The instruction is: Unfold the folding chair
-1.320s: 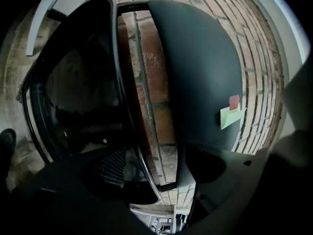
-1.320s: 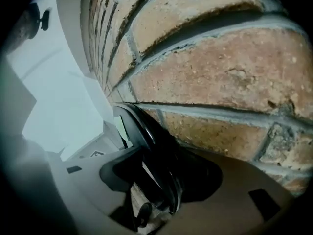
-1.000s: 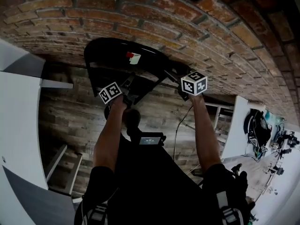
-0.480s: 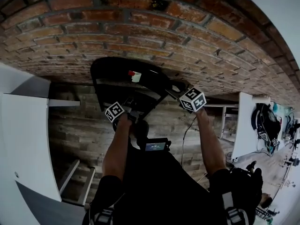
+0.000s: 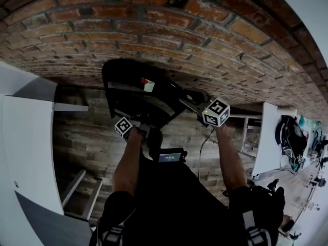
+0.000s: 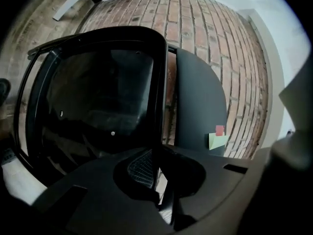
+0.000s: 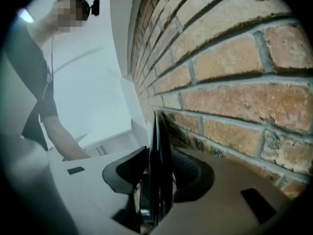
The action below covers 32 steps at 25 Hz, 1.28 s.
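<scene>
Chair location: the folding chair (image 5: 141,86), black, stands on the wooden floor (image 5: 77,132) against the brick wall (image 5: 164,29), directly ahead of the person. It appears folded or nearly so. A red-and-green tag (image 5: 147,84) marks its far panel.

Left tongs (image 5: 142,128) have just been closing and are clamped on a thin edge of the chair's near frame. Right tongs (image 5: 196,105) have also just been closing. A narrow black chair member stands between their pads and appears gripped, at the chair's right side close to the wall.

Step in hand, as judged: secure both holds, then separate seat from back. Keep one part steady and draw the other toward the near side. Pull evenly so the thin edges do not slip out of the pads. Check each grip before applying load.

Clearance: the wall blocks any travel to the far side. White furniture (image 5: 25,147) stands at left and a white counter (image 5: 269,137) at right, both apart from the chair. Open floor lies on the near side.
</scene>
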{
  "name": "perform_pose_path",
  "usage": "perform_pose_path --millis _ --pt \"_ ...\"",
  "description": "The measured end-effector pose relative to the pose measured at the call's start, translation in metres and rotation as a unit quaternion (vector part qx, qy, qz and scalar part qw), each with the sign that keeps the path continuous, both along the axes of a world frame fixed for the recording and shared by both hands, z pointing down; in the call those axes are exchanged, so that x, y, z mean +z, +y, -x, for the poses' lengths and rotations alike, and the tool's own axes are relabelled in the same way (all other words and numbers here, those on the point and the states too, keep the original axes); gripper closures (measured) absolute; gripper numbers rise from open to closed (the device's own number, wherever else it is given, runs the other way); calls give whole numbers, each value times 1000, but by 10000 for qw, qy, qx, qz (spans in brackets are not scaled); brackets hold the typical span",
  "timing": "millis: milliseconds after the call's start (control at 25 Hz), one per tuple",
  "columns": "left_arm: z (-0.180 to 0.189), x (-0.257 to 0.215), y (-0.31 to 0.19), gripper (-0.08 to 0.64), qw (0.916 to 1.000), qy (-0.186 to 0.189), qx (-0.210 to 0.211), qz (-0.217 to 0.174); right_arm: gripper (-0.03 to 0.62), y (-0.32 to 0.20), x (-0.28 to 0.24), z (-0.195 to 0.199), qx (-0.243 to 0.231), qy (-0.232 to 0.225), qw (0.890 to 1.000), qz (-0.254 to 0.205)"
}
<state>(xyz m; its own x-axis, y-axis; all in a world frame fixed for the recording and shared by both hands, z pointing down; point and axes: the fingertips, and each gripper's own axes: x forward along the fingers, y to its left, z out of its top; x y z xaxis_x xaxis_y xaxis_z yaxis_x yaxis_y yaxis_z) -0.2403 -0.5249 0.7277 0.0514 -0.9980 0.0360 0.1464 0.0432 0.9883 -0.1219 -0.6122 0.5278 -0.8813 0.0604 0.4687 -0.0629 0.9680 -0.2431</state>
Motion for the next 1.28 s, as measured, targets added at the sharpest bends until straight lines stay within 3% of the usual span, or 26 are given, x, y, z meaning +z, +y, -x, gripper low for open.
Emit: perform_pose_path --millis 80,120,240,360,440,560,720,960,1080,1280 --pt "-7 -3 0 532 9999 50 91 -108 433 -6 -20 18 -20 -337 9993 176" --pt "-10 -4 1 532 9997 100 98 -178 433 -5 -24 27 -177 -268 9992 241" --pt "-17 -4 11 531 9994 208 -41 -280 437 7 -22 40 -1018 342 9935 369" --pt "-18 -3 22 531 9989 218 -196 -377 442 21 -22 48 -1708 787 9809 500" --pt "-17 -2 29 531 9991 172 -185 -354 445 30 -19 57 -2065 966 9699 850" --pt "-16 -5 34 532 9994 47 -94 -336 445 44 -14 70 -2401 1253 9533 1334" --pt "-17 -5 41 532 9995 -173 -14 -253 445 62 -7 78 -2515 1692 9437 1325" --pt "4 -10 50 505 9986 -418 -327 -78 466 84 -9 78 -2451 1595 9413 1688" --pt "3 -12 55 492 9980 -573 -276 8 466 93 -11 79 -2389 1321 9483 1619" --pt "3 -7 65 489 9973 -505 -479 233 473 103 -9 78 -2035 944 9633 1476"
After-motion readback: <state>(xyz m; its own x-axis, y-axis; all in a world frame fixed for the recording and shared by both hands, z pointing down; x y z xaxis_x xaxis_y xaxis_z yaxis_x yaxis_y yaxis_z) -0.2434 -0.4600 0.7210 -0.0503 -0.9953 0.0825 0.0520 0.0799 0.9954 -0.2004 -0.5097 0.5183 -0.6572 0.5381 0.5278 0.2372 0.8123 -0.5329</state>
